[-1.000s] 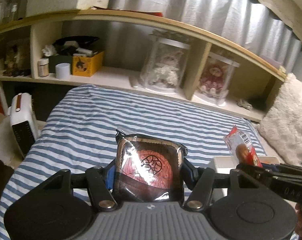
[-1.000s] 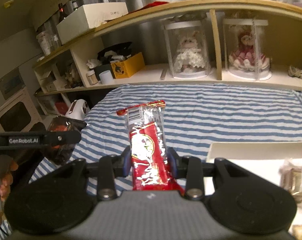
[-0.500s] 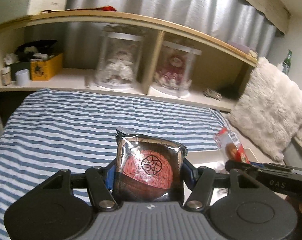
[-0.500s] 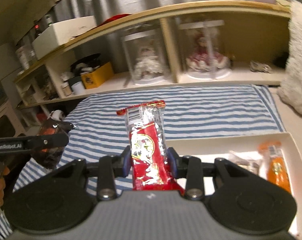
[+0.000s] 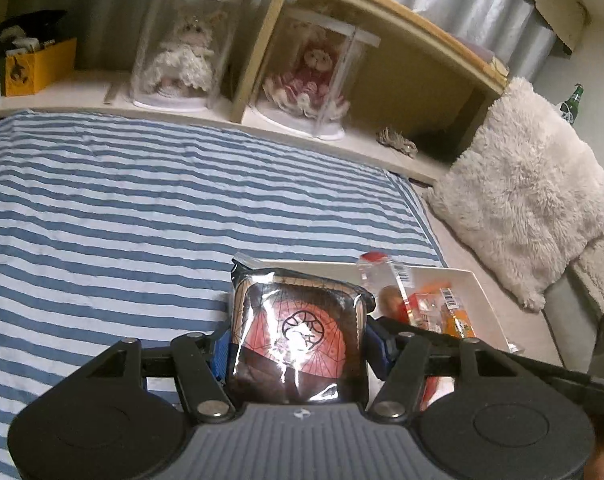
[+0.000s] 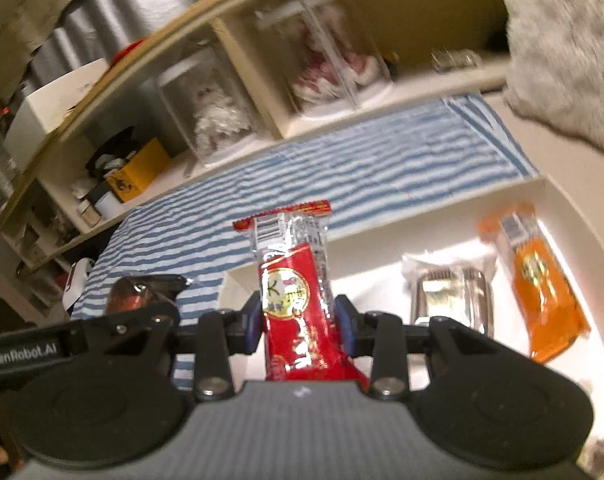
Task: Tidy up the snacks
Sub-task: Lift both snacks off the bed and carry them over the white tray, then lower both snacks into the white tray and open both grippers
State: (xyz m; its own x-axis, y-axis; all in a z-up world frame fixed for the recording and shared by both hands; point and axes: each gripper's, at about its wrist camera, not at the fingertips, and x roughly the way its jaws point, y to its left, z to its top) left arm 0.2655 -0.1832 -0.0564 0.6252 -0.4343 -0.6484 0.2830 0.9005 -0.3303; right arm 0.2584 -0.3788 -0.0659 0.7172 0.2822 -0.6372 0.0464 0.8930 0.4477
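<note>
Both hands are loaded and over the white tray [image 6: 574,216], which sits on the blue-striped bedspread [image 5: 141,208] near the shaggy cushion [image 5: 534,200]. The left gripper [image 5: 297,344] has its jaws partly closed on a dark, squarish foil packet with a red round motif [image 5: 297,328], pinched by its sides and standing upright between the blue pads. The right gripper [image 6: 297,324] is closed narrower on a red stick-shaped snack bar [image 6: 293,280], whose long axis runs straight out along the fingers. The tray lies ahead of and below both tools; the right hand looks the nearer, with the tray floor directly under its fingertips, while the left is over the near-left corner. Already inside are an orange packet [image 6: 538,280], lying lengthways along the right wall, and a clear-wrapped silvery snack [image 6: 450,292] just beside it, though blur makes it hard to name. Free floor remains left of those, so I'd judge the bar goes down parallel to them.
</note>
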